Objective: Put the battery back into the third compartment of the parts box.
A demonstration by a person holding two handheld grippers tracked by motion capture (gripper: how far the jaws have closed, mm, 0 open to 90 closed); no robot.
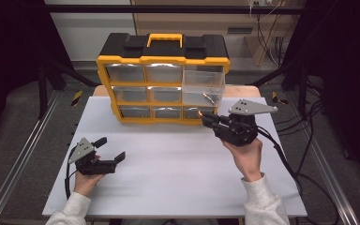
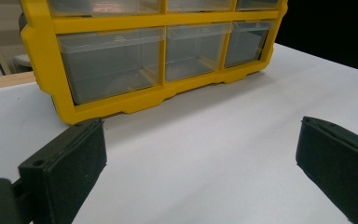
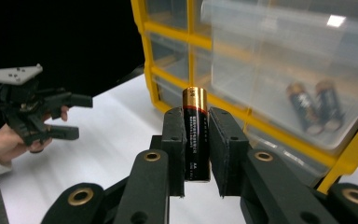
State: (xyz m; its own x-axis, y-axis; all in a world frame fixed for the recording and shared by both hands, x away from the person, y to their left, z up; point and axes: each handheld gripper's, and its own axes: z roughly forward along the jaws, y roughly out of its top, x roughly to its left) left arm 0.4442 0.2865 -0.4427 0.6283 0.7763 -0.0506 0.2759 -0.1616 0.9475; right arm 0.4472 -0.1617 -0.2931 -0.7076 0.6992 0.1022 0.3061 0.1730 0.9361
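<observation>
My right gripper (image 3: pixel 196 154) pinches a black, gold-capped battery (image 3: pixel 196 135) upright, its print too blurred to read, near the pulled-out drawer (image 1: pixel 203 86) of the yellow organizer (image 1: pixel 163 84). My left gripper (image 1: pixel 110 149) rests spread wide on the counter (image 1: pixel 178 164).

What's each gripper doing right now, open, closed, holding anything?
Left gripper: open, fingers wide apart, holding nothing.
Right gripper: closed on a battery, held upright between its fingers.

place: lab | cues: metal frame rails (image 1: pixel 16 164); loose cables (image 1: pixel 304 154); black curtains (image 1: pixel 9 42)
</observation>
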